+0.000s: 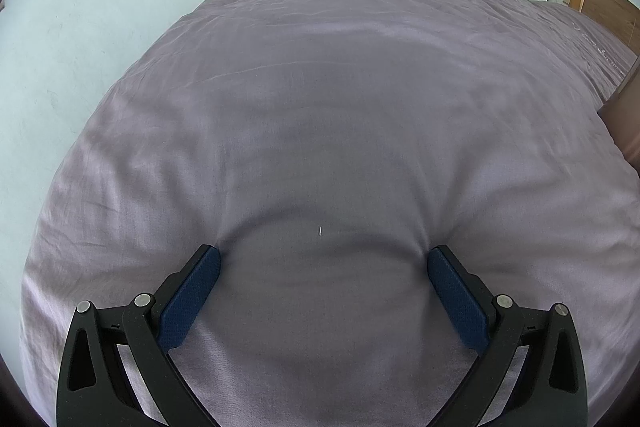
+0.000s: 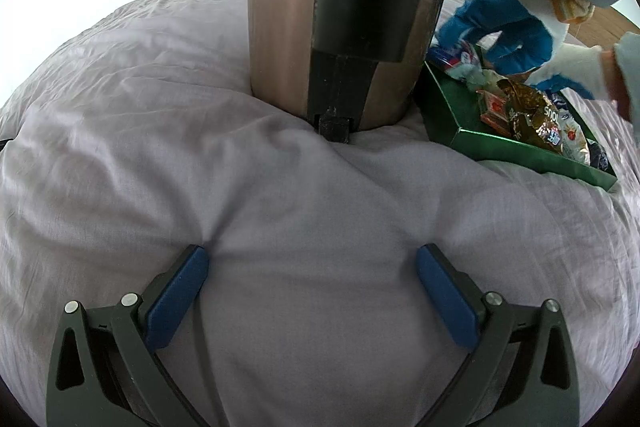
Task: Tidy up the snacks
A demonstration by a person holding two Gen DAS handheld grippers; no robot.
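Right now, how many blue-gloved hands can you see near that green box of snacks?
2. One gloved hand reaches over the far end of the green box; the other gloved hand sits further right, above the snack packets. Both show only in the right wrist view, partly cut off.

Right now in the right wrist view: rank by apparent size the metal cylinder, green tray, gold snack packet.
1. metal cylinder: largest, though it stands nearest the camera, so true size is unsure.
2. green tray: partly hidden behind the cylinder.
3. gold snack packet: smallest, lying inside the tray.
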